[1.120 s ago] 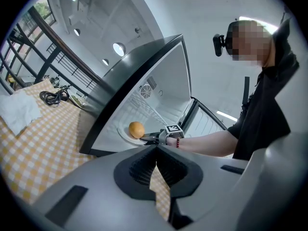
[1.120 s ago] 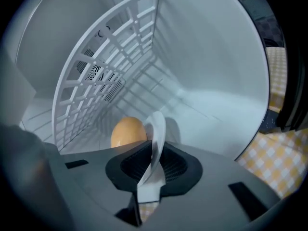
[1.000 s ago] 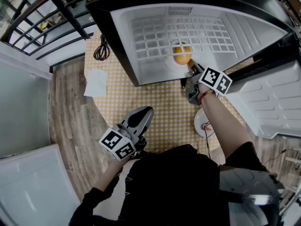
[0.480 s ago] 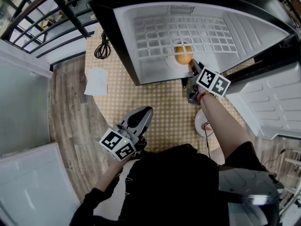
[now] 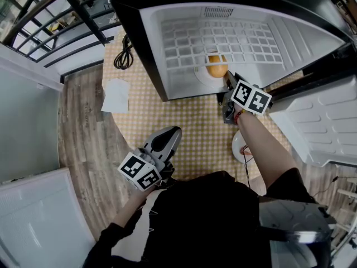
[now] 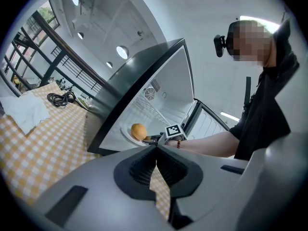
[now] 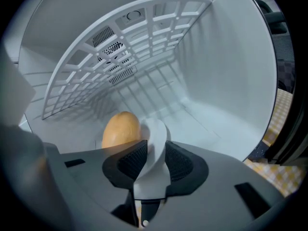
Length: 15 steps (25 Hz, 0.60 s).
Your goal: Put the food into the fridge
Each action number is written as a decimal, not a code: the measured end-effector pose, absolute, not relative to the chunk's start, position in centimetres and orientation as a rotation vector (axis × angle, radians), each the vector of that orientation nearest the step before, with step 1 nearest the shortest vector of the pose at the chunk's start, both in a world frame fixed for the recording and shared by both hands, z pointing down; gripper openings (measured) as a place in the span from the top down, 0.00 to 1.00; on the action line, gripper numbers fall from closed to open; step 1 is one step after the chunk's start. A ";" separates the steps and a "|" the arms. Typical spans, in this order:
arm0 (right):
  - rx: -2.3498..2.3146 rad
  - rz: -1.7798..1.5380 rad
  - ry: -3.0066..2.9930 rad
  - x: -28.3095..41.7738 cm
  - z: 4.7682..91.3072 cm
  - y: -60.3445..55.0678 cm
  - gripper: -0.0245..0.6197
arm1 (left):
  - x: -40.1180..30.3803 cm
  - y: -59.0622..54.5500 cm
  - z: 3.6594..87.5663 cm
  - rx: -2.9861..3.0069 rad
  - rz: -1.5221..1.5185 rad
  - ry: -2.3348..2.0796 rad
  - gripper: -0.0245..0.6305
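Right gripper view: right claw (image 7: 154, 151) just spreading, smooth white plate rim (image 7: 155, 133) between; left claw (image 6: 156, 147) closed.

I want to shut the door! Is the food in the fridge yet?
Nearly. Done: the plate with the orange food sits inside the fridge. In hand: the right tongs have just been opening, with the plate's rim between them, unsqueezed. Left: pull them out and shut the open door. Another plate sits on the table; what's on it is unclear.
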State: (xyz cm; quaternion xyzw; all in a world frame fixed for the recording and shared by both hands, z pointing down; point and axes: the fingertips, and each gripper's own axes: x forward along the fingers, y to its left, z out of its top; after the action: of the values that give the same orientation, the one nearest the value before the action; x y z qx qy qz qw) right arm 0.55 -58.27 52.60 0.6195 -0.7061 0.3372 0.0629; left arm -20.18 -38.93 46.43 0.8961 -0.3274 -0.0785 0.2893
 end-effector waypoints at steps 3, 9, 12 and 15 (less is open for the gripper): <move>1.867 1.006 -2.133 0.5 52.6 -58.3 0.80 | -20.1 -38.8 46.6 2.408 -0.184 -0.886 0.94; 1.864 0.957 -2.120 0.6 52.7 -58.1 0.79 | -20.1 -38.8 46.7 2.408 -0.179 -0.889 0.94; 1.861 0.921 -2.114 0.6 52.7 -58.0 0.78 | -20.2 -38.9 46.8 2.398 -0.188 -0.891 0.94; 1.854 0.900 -2.102 0.7 52.8 -58.1 0.78 | -20.1 -38.9 46.8 2.389 -0.195 -0.892 0.94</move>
State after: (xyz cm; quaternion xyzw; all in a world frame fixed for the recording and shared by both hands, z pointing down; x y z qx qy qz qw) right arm 0.67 -58.07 52.79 0.6266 -0.7107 0.3043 0.0988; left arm -20.13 -38.92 46.84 0.8946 -0.3338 -0.0730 0.2879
